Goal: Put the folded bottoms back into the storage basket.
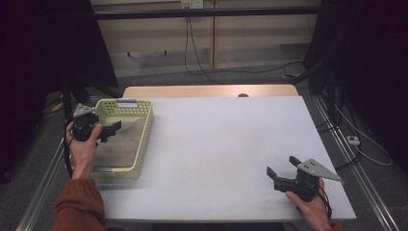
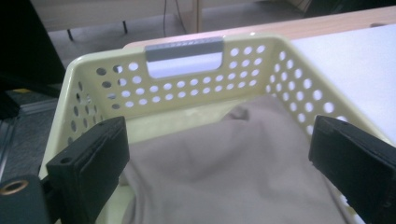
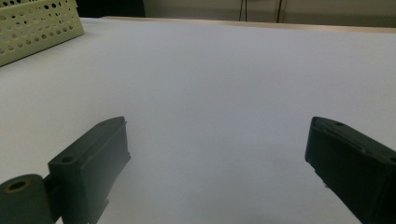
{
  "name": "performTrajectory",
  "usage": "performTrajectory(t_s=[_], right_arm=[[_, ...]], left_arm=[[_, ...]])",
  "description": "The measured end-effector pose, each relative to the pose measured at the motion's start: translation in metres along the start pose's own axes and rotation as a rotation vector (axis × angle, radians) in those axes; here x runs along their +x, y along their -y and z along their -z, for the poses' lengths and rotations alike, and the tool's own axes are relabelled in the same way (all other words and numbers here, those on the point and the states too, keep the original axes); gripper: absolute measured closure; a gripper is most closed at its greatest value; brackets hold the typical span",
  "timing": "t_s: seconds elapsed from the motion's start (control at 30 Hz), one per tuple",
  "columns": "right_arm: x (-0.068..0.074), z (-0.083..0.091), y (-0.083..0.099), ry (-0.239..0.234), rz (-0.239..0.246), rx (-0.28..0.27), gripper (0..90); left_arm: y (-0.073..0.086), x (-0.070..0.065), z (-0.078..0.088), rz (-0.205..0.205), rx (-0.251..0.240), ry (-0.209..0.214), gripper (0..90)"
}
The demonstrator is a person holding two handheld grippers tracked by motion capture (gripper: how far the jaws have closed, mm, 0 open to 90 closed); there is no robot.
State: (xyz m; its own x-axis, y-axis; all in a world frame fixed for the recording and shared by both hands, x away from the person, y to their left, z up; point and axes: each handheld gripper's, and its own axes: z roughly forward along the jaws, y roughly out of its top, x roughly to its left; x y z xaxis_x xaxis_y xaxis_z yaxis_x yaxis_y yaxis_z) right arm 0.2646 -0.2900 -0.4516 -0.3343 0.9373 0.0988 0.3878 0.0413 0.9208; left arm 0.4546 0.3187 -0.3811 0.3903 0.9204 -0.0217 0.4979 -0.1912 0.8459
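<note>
cloth (image 1: 121,144) lies lengthwise along the basket (image 1: 146,132), near to far

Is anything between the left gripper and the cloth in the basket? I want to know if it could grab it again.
Nothing visible. The left gripper hangs open just above the beige cloth inside the yellow basket, with bare air between its jaws and the fabric.

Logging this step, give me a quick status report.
Left gripper open over basket. Cloth lies inside, released. Right gripper open, idle above table. Nothing blocking.
</note>
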Motion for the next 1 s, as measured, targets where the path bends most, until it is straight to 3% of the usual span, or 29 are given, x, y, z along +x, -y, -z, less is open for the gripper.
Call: performTrajectory(t_s=[0.17,0.3,0.37,0.53,1.0], right_arm=[[0.001,0.000,0.000,0.000,0.000,-0.002,5.8],[0.000,0.001,0.000,0.003,0.000,-0.002,5.8],[-0.001,0.001,0.000,0.005,-0.001,-0.003,5.8],[0.000,0.001,-0.001,0.004,-0.003,-0.008,5.8],[0.000,0.001,-0.001,0.005,-0.003,-0.008,5.5]], left_arm=[[-0.001,-0.003,0.008,-0.009,-0.013,0.011,5.4],[0.001,-0.006,0.016,-0.009,-0.050,-0.010,7.4],[0.003,-0.007,0.018,-0.004,-0.044,0.007,7.1],[0.006,-0.008,0.025,0.000,-0.054,0.003,6.4],[0.013,-0.014,0.043,-0.033,-0.065,-0.006,6.6]])
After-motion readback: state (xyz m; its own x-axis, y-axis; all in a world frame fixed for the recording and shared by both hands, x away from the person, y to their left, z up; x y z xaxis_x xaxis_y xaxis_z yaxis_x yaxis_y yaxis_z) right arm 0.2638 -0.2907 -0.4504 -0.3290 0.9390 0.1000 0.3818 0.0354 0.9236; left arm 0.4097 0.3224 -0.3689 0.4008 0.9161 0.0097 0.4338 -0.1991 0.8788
